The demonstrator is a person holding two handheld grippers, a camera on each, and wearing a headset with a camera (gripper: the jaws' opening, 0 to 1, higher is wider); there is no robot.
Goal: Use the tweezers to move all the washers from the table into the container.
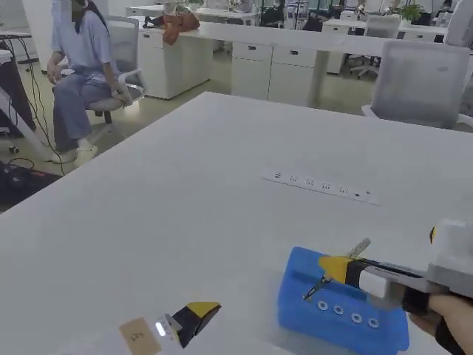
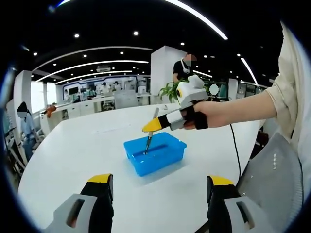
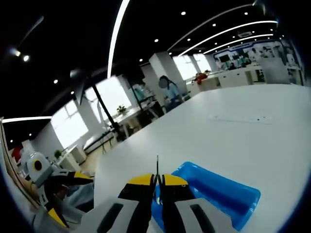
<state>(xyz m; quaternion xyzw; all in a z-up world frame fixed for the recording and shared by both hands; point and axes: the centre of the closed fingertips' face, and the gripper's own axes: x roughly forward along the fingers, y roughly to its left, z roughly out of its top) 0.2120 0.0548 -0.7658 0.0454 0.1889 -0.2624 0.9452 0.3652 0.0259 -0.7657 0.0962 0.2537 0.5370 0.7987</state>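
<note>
Pinching the tweezers (image 1: 318, 285) in the right gripper (image 1: 334, 268) at lower right, tips dipped into the container (image 1: 293, 307) near the washers (image 1: 338, 309), likely for release. Left gripper (image 2: 160, 191) at frame bottom, jaws spread, idle.

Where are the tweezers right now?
In the head view, lower right: the right gripper holds the tweezers, tips down inside the blue container, near the washers.

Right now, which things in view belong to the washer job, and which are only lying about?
For the job: tweezers, clamped in the right hand-held gripper; blue container; four washers inside it; left hand-held gripper, open.

Lying about: power strip on the table; grey office chair; seated person.
</note>
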